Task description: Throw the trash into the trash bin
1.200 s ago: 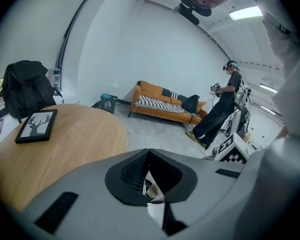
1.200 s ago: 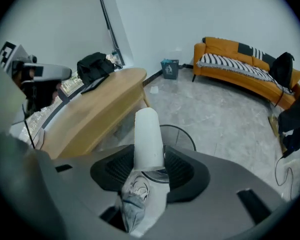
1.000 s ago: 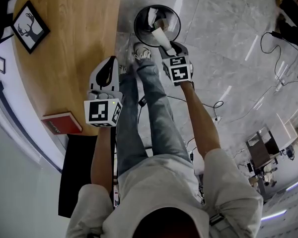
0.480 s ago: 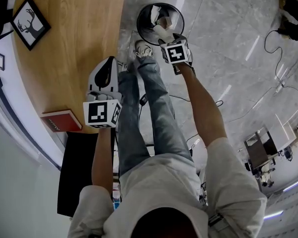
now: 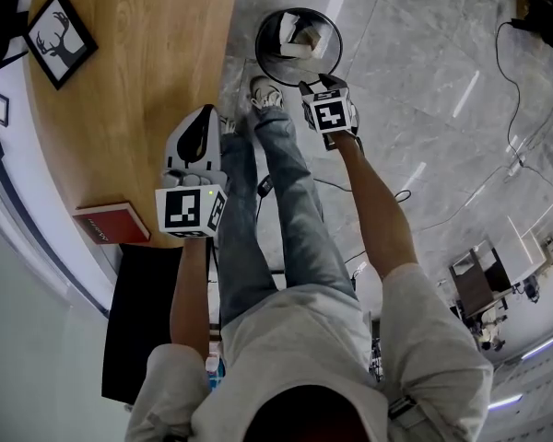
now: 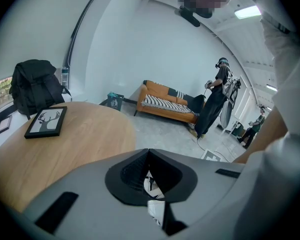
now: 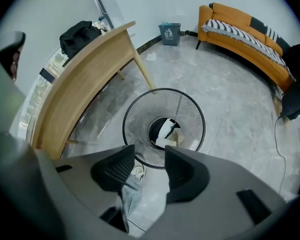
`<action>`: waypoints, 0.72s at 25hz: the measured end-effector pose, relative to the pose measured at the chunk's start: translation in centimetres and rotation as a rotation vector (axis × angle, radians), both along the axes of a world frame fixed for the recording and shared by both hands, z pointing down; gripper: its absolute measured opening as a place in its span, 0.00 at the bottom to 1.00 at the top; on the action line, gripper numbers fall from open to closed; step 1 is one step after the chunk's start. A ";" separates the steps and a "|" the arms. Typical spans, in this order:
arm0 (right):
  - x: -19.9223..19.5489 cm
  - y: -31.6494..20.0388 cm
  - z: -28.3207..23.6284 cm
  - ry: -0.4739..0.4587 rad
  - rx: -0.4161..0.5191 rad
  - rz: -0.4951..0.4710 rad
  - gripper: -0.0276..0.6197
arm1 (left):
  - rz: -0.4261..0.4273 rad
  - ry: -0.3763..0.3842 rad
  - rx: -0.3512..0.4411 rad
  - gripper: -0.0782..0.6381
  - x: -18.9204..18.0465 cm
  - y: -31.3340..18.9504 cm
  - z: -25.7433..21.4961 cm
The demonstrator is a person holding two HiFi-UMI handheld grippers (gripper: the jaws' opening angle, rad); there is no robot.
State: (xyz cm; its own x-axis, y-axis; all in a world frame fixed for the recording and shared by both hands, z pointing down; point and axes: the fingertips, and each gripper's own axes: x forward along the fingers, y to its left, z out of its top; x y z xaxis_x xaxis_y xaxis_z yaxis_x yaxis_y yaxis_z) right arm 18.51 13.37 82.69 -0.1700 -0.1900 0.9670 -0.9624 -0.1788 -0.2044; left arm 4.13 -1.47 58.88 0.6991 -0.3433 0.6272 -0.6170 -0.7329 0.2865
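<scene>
The black wire trash bin stands on the grey floor beside the table leg. White crumpled paper trash lies at its bottom. My right gripper hangs just short of the bin's near rim and points steeply down. Its jaws stand apart with nothing between them; they have just been closing a little. My left gripper rests over the table's edge, its jaws meeting at the tips, holding nothing.
The round wooden table carries a framed deer picture and a red book. The person's legs and a shoe are close to the bin. Cables trail on the floor. An orange sofa lines the far wall.
The white paper that the right gripper held over the bin has dropped into it. The right gripper is now empty and sits nearer the bin's near rim. The left gripper has stayed put.
</scene>
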 end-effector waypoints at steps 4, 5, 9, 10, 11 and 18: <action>0.3 -1.2 -3.3 0.017 0.115 0.055 0.22 | -0.003 0.001 0.006 0.13 -0.1 0.0 -0.4; 0.4 -1.6 -4.4 0.019 0.148 0.070 0.19 | -0.003 0.001 0.008 0.13 -0.2 -0.1 -0.4; 0.1 -3.1 -9.1 0.005 0.277 0.097 0.12 | -0.010 0.007 0.010 0.13 -0.3 -0.2 -0.7; 0.1 -3.4 -10.2 0.009 0.308 0.099 0.11 | -0.011 0.009 0.011 0.13 -0.3 -0.2 -0.8; 0.1 -3.5 -11.3 0.019 0.338 0.100 0.10 | -0.013 0.010 0.012 0.13 -0.3 -0.2 -0.9; 0.0 -5.6 -19.1 0.072 0.507 0.091 0.09 | -0.029 0.028 0.038 0.13 -0.4 -0.5 -2.5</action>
